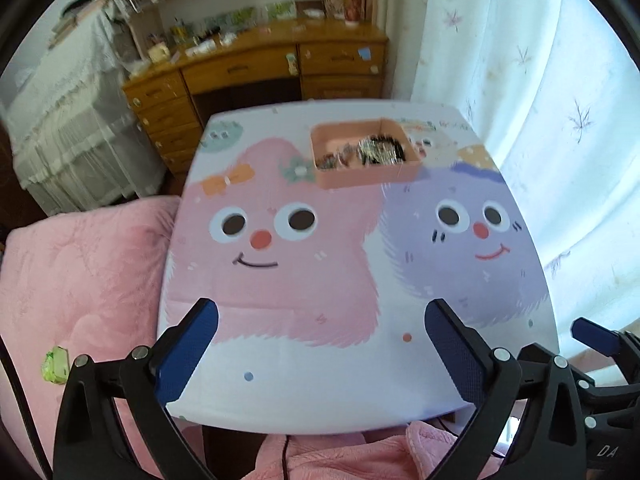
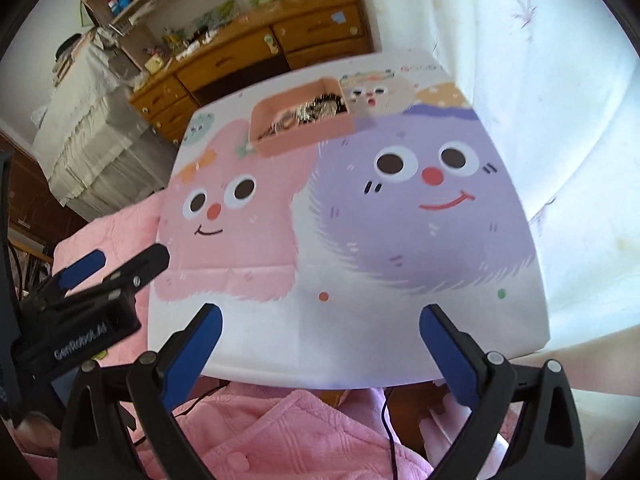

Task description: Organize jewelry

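The jewelry point(image 1: 362, 152) lies heaped in the pink tray point(image 1: 366, 178) at the table's point(image 1: 320, 400) far edge. Left gripper point(image 1: 322, 348) and right gripper point(image 2: 320, 354): fingers fully spread, holding nothing. Judged status: sorting appears finished, or not started.

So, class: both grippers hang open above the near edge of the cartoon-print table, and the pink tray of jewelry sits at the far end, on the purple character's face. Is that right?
Not quite. The pink tray sits at the far end above the pink character, beside its green flower, not on the purple face. The left wrist view shows this. Both the left gripper and right gripper do hang open over the table.
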A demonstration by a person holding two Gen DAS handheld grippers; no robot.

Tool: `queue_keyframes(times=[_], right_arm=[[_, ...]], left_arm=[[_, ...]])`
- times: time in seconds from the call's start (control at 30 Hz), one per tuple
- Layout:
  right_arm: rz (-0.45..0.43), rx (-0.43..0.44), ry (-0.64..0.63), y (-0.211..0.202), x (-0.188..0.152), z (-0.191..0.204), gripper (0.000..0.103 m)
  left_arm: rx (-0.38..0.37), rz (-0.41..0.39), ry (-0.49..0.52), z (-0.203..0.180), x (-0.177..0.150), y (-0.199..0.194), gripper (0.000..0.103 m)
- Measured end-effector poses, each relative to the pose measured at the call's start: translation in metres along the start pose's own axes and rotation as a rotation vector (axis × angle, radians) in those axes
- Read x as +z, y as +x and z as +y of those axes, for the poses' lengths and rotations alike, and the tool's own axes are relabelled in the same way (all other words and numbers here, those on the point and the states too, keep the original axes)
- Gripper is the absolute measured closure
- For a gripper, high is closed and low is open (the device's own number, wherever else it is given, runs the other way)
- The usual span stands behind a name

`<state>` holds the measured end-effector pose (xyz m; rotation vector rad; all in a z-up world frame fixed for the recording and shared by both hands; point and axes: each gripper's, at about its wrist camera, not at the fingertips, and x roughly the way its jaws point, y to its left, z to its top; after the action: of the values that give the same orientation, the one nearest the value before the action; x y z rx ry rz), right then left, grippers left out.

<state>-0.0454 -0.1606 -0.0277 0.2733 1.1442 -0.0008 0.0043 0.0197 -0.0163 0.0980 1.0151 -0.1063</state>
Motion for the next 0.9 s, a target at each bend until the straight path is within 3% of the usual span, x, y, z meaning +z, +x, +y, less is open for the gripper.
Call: queue_keyframes(times=[0.1, 0.47, 0.9], right_arm=[[-0.067, -0.029, -0.032, -0.011, -0.001, 0.004, 0.003], [-0.211, -0.039, -0.136, -0.029, 0.017, 0.01, 0.001], [-0.206, -0.011, -0.163, -0.026, 0.022, 0.004, 0.001]], left_arm=[[0.045, -0.037, 0.016, -0.009, 0.0, -0.009, 0.001], [0.051, -0.06, -0.01, -0.015, 0.008, -0.011, 0.001], [0.067, -0.059, -0.033, -0.022, 0.009, -0.01, 0.001]])
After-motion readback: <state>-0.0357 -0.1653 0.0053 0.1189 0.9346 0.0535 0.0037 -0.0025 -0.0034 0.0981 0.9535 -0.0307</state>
